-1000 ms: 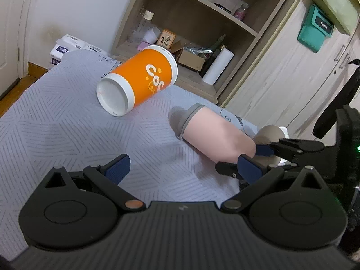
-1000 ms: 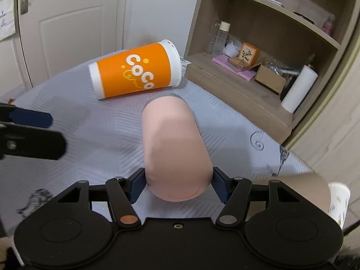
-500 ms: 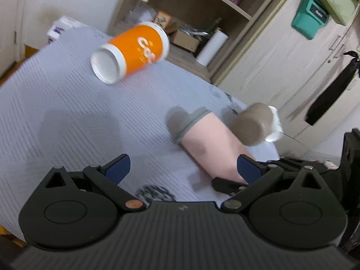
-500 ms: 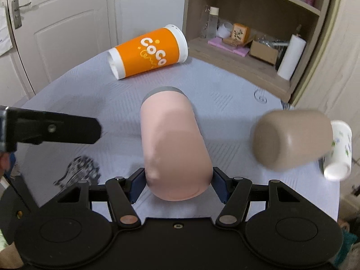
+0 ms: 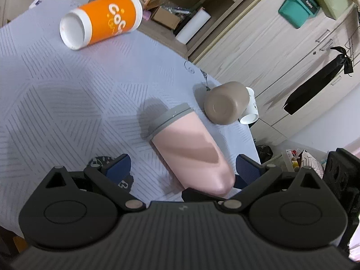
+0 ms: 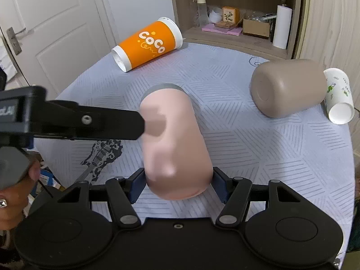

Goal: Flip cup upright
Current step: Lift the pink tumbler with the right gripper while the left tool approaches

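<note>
pink cup gripped at its base, not yet turned upright

the right gripper [image 6: 178, 185] is clamped on the closed base end of the pink cup [image 6: 173, 144], its blue pads pressed to either side, while the left gripper [image 5: 183, 168] is spread wide with the same cup between its fingers and, from what shows, not pinching it. the cup seems raised off the grey patterned cloth [image 6: 258, 153], its shadow lying apart from it, but it is roughly level, grey rim [image 5: 172, 118] pointing away from the tools, so i judge the lift is done and the turn and set-down are left. farther out, the brown cup [image 6: 288, 87], a small white paper cup [image 6: 338, 95] touching it and the orange cup [image 6: 148, 43] all lie on their sides.
</note>
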The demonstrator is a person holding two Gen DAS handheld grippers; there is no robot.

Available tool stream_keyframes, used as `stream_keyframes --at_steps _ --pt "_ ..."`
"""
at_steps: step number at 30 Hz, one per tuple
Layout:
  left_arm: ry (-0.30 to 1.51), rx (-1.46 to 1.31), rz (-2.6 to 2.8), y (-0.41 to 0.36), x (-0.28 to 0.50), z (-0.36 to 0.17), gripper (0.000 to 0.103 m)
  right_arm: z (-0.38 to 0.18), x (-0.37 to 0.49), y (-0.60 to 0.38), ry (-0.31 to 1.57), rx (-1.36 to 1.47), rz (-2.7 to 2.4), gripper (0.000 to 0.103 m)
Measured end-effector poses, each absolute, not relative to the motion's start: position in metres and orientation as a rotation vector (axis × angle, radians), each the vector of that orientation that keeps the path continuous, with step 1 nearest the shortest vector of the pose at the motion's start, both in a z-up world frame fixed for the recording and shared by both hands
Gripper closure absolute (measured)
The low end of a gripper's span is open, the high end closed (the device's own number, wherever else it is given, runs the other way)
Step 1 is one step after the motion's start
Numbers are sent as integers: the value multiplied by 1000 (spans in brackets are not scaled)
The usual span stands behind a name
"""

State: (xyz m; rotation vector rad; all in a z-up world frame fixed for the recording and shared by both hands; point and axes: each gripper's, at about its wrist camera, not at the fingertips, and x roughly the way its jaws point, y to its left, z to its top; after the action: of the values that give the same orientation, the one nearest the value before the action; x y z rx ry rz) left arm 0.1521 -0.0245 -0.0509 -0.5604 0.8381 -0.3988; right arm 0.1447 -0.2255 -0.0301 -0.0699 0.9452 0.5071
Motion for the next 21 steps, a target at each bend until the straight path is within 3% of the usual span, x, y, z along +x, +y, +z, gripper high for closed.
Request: stream_keyframes --at_steps 5,12,21 --pt "859 -585 -421 -28 158 -57 3 -31 148 -227 947 -58 529 35" --pt "888 -629 -452 -30 173 -65 3 -22 149 -230 941 -119 571 20" --pt "912 -715 -447 -31 184 -72 3 -3 172 -228 979 -166 664 20"
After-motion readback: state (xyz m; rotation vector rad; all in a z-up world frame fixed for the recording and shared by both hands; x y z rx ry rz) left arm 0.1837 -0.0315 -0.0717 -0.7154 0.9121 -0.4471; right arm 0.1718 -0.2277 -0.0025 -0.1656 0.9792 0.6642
